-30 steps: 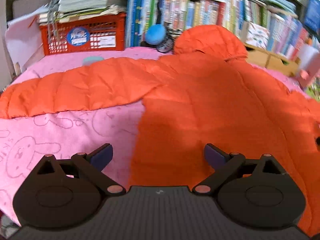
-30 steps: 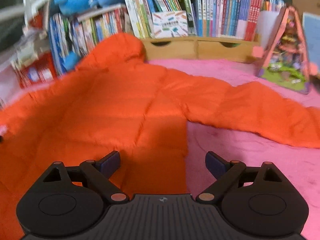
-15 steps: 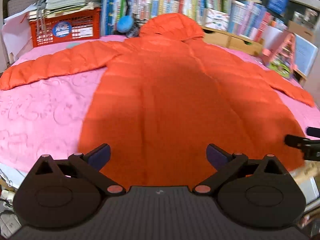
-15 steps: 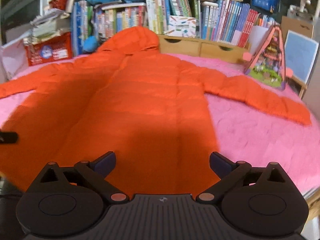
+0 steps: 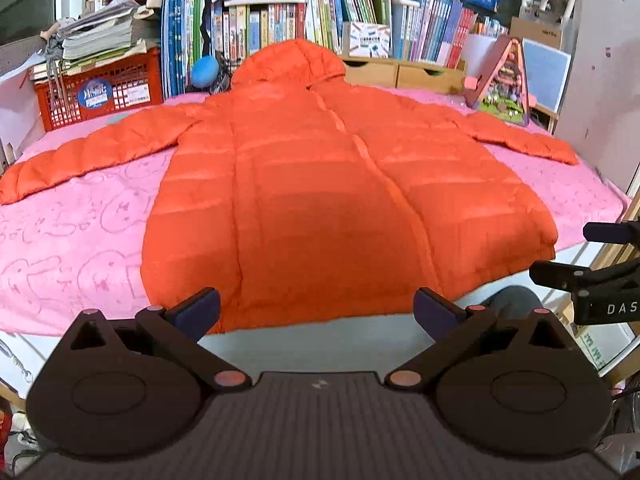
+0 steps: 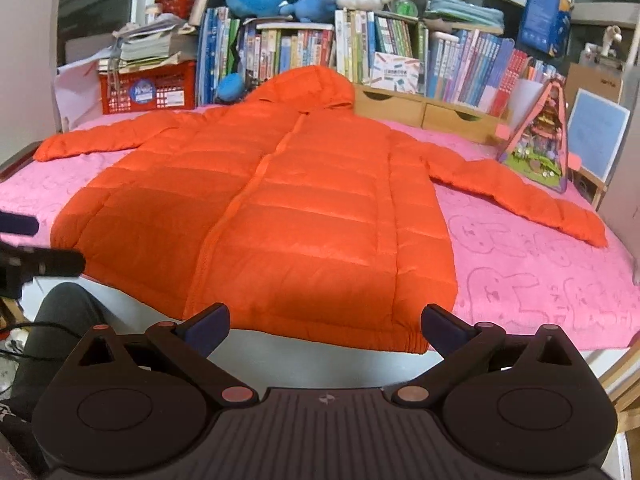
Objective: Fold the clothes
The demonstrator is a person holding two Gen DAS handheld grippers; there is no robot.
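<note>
"DAS" on right gripper [image 5: 600,276]

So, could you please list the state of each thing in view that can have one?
orange jacket: spread flat, zipped, unfolded
left sleeve: stretched out sideways
right sleeve: stretched out sideways
hood: up against the books
left tongs: open, empty
right tongs: open, empty

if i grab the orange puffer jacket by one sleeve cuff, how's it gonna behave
The orange puffer jacket looks quilted and puffy, so it is probably light for its bulk. It lies limp on the pink blanket, so the body would likely trail and sag. Its sheen suggests slippery fabric; a pinched sleeve may slide.
</note>
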